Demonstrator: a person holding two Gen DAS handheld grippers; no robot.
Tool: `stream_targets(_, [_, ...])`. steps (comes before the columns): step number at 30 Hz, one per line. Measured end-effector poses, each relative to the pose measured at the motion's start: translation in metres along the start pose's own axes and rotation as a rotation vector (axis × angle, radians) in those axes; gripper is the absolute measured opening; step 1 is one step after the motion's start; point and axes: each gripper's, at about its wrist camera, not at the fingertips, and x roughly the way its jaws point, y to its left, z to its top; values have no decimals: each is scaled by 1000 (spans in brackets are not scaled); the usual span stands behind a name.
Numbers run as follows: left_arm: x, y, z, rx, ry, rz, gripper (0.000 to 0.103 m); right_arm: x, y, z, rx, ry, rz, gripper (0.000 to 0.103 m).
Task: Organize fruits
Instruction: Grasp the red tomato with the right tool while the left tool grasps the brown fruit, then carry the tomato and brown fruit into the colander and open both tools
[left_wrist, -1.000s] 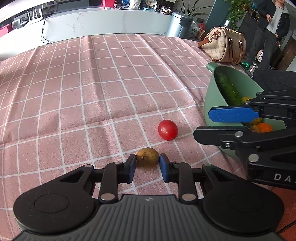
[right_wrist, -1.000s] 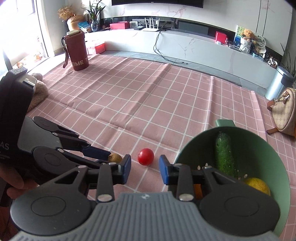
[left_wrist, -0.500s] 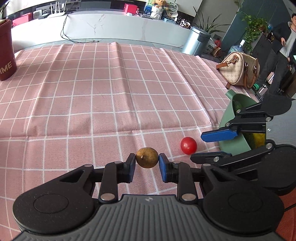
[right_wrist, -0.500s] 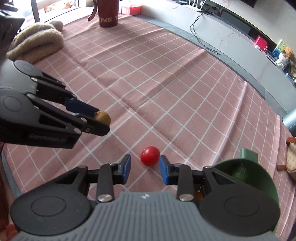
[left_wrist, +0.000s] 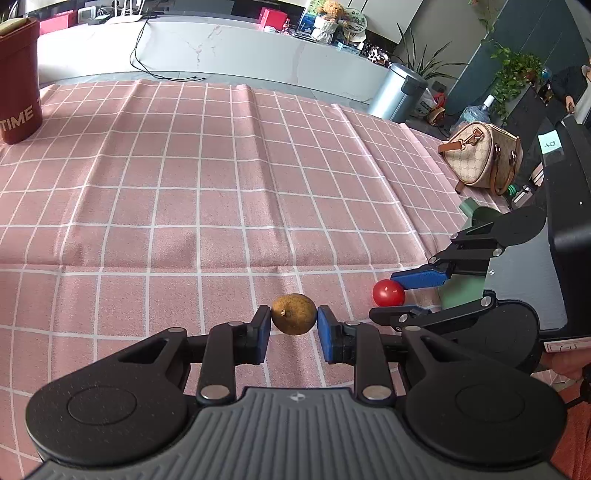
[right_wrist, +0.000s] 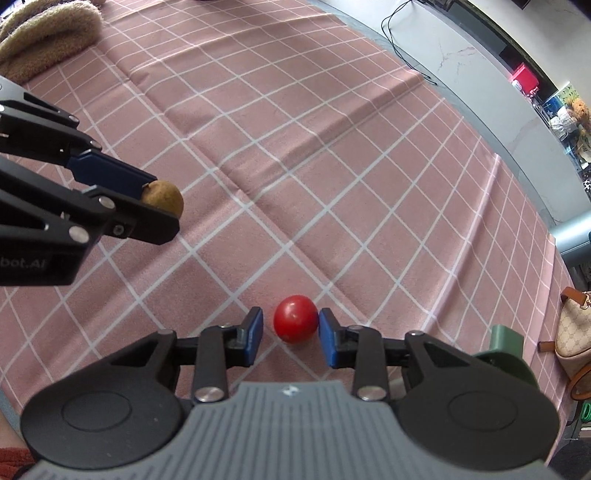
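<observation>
My left gripper (left_wrist: 293, 318) is shut on a small brown round fruit (left_wrist: 294, 314), which hangs a little above the pink checked tablecloth (left_wrist: 184, 184). The right wrist view shows that fruit (right_wrist: 164, 199) at the left gripper's (right_wrist: 162, 206) tips. A red tomato (right_wrist: 295, 323) rests on the cloth between the blue pads of my right gripper (right_wrist: 291, 325). The right pad is at its skin and a small gap shows on the left, so this gripper is open. From the left wrist view the right gripper (left_wrist: 386, 295) straddles the tomato (left_wrist: 388, 292). A green bowl (left_wrist: 461, 291) stands just behind it, mostly hidden.
The bowl's handle (right_wrist: 506, 336) peeks out at lower right. A patterned handbag (left_wrist: 484, 155) lies at the table's far right. A dark red cup (left_wrist: 18, 81) stands far left, a fuzzy beige item (right_wrist: 48, 33) near the left edge. A person (left_wrist: 576, 92) stands beyond the table.
The right gripper has swung away from over the bowl, rolled and come down around the tomato. The left gripper, still holding the brown fruit, has rolled and shifted slightly left.
</observation>
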Motion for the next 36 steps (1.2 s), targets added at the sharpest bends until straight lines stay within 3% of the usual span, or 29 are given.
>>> stream_targets(3, [0, 1, 0, -3, -2, -5, 30, 0, 1, 2, -3, 8, -16, 22])
stream_targets(8, [-1, -1, -2, 10, 0, 2, 30, -6, 3, 0, 4, 0, -13, 22])
stream_targets(17, [-14, -18, -8, 49, -2, 43, 30, -53, 5, -16, 117, -109, 33, 22])
stream_targets(27, [-42, -76, -7, 127, -31, 19, 30, -120, -15, -78, 317, -255, 100, 22])
stream_targets(36, [-36, -150, -2, 208, -13, -93, 30, -146, -54, -152, 412, -274, 27, 22])
